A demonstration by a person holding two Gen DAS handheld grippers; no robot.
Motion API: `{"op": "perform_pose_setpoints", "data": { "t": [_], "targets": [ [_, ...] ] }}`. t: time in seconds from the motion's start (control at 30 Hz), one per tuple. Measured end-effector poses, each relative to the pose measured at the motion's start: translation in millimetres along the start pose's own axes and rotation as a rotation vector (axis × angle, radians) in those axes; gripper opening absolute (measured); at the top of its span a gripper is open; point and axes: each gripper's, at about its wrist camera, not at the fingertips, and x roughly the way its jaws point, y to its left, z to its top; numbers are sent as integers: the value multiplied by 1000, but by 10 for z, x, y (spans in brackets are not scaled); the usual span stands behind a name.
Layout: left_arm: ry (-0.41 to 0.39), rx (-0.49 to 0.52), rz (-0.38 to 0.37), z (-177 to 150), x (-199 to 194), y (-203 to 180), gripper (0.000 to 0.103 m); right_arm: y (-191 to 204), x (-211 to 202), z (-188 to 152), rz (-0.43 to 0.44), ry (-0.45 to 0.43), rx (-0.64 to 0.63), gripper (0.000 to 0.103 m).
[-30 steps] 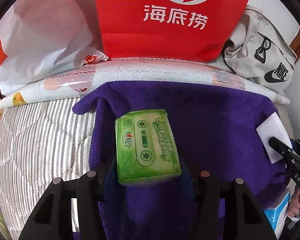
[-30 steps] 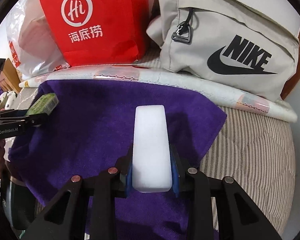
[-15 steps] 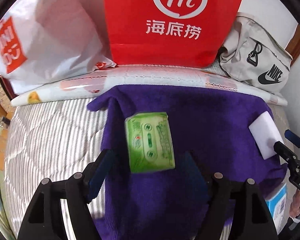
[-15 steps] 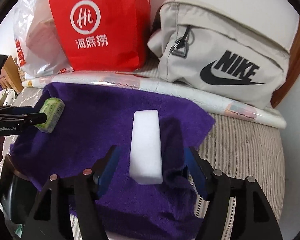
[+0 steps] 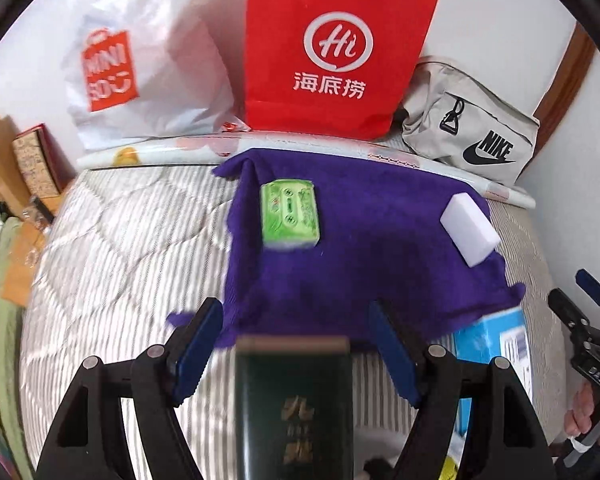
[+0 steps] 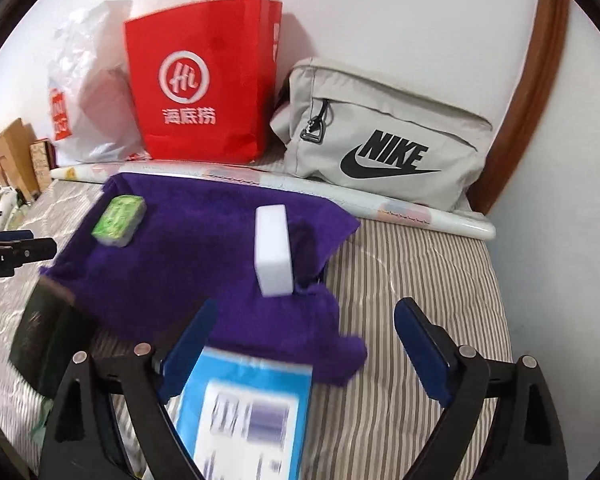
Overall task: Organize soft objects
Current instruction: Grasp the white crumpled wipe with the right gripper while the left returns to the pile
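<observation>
1. Left wrist view: your left gripper [image 5: 296,350] is released, its blue-padded jaws spread with nothing pinched between them; they opened within the last second. A dark green box with gold lettering [image 5: 294,408] lies low between the finger arms, blurred.
2. The green plastic-wrapped tissue pack [image 5: 290,214] lies flat on the purple terry towel [image 5: 380,256], near the towel's far-left edge and well ahead of your pads.
3. The white rectangular foam sponge [image 5: 470,230] sits at the towel's right edge. The towel's near edge drapes over a light blue carton [image 5: 496,344].
4. To the left of the towel, the striped quilted bedding [image 5: 120,260] is open. The far edge is walled by a white plastic shopping bag [image 5: 140,76], a red paper bag [image 5: 336,64] and a beige Nike fabric pouch [image 5: 468,128].
5. Right wrist view: your right gripper [image 6: 308,348] is loose, its jaws having just been widening, nothing between the pads.
6. The sponge [image 6: 274,250] lies lengthwise on the towel [image 6: 188,264] ahead of the pads, beside its bunched right edge. Bare bedding [image 6: 412,280] lies open to the right.
7. The blue carton [image 6: 246,412] is low between the finger arms; your left gripper [image 6: 16,250] shows at the left edge.
</observation>
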Motion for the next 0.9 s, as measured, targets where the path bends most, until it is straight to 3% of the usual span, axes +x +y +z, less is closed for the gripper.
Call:
{"op": "perform_pose_setpoints", "data": {
  "t": [0.17, 0.4, 0.67, 0.9],
  "targets": [
    [-39, -1, 33, -355, -251, 17, 74, -37, -319, -313, 83, -18, 50, 91],
    [-62, -3, 69, -886, -500, 29, 74, -16, -642, -765, 134, -21, 84, 91],
    [-37, -10, 33, -1397, -565, -1, 74, 265, -873, -1257, 201, -45, 56, 91],
    [-12, -44, -3, -1668, -481, 44, 74, 594, -890, -1611, 256, -61, -10, 76]
  ]
}}
